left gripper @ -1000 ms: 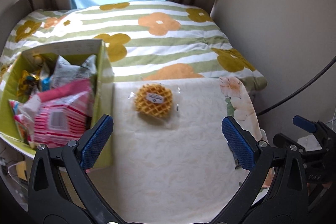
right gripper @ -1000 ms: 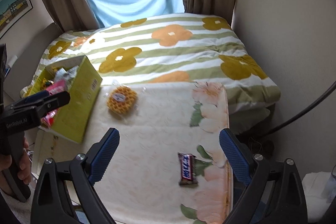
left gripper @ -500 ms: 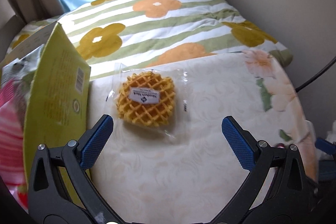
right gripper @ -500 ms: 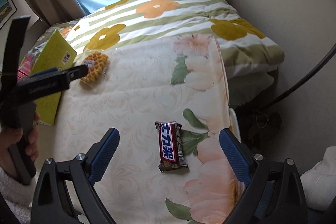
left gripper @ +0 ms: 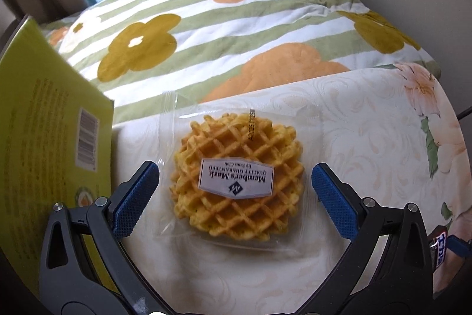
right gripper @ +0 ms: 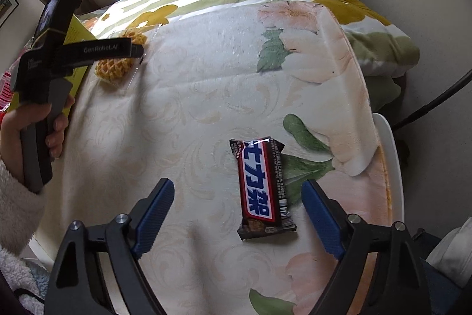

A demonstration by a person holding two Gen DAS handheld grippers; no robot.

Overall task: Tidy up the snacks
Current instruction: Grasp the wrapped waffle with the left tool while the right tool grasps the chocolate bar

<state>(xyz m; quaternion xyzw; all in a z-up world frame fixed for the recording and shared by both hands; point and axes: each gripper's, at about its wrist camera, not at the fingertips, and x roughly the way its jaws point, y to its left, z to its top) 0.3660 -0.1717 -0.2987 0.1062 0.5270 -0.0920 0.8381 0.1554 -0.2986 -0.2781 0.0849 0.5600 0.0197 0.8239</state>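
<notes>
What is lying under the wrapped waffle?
The wrapped waffle lies on a cream cloth with a faint swirl pattern. Whatever is directly beneath the waffle, and below the cloth, is covered and cannot be seen.

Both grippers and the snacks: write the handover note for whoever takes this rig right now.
Left gripper: jaws open, straddling the wrapped waffle, pads not touching it.
Right gripper: jaws closing, the chocolate bar between them nearer the right pad, not yet gripped.
Things: both snacks lie flat on the floral cloth; the yellow-green snack box stands just left of the waffle.
Done: both grippers lined up over their snacks.
Left: close on each snack, lift it, probably drop it in the box.
</notes>
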